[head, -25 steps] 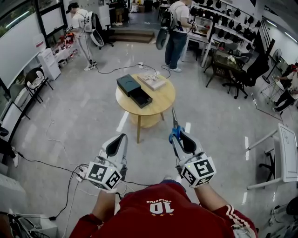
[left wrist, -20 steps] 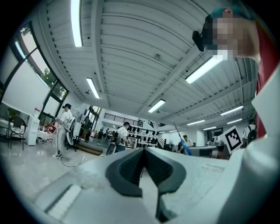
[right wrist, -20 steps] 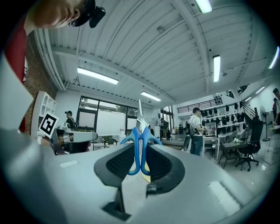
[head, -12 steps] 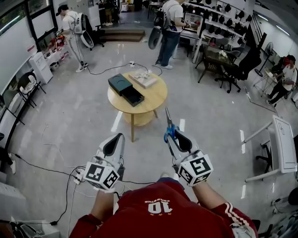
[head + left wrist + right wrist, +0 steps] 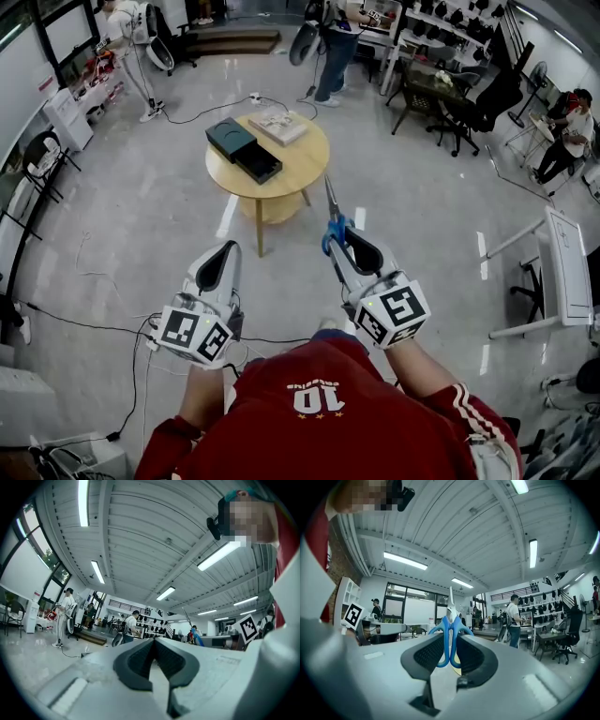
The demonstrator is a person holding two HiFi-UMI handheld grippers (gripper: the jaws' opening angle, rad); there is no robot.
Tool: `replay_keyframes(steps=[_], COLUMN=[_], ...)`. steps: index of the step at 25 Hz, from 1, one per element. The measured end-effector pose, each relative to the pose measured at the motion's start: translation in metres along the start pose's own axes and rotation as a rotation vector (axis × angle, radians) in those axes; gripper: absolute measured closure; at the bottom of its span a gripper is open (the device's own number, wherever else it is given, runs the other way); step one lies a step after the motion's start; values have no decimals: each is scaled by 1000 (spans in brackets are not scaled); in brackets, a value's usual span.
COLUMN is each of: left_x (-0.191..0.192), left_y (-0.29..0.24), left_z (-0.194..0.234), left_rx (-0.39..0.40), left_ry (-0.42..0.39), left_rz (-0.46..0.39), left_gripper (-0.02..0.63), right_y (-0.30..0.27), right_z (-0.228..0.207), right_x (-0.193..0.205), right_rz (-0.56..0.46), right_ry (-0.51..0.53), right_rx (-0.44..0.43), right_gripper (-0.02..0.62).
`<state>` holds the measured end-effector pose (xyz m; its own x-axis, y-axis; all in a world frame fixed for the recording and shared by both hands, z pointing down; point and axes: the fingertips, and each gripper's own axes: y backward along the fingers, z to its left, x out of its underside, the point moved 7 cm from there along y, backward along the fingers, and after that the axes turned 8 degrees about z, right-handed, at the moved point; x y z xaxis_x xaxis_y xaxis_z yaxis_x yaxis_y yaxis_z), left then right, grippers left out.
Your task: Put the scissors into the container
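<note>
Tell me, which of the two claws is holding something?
The right claw: it grips blue-handled metal scissors, while the left claw is shut on nothing.

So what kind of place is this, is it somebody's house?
Probably not a house. It looks like a big workshop or lab: wall shelves full of gear, black office chairs by desks, and cables trailing across the room.

Lab-workshop hall: polished grey floor [image 5: 141, 216] around round light-wood surface [image 5: 292, 167]; beyond it, person in blue jeans [image 5: 330, 58]; right of it, black office chairs [image 5: 483, 98], wall shelves of dark gear [image 5: 459, 23].
</note>
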<state>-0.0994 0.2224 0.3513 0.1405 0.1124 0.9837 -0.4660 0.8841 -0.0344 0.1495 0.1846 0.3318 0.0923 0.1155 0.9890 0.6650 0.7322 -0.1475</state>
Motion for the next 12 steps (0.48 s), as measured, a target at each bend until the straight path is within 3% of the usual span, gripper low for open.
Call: replay_keyframes(steps=[12], left_x=[-1], left_y=[-5], left_z=[13], left_rx=[7], left_ry=[11], left_rz=[8], left_gripper=[604], right_y=[-12], right_z=[1], right_x=[-5], right_rz=[5], right_ry=[7], right_rx=[6], right_gripper=[506])
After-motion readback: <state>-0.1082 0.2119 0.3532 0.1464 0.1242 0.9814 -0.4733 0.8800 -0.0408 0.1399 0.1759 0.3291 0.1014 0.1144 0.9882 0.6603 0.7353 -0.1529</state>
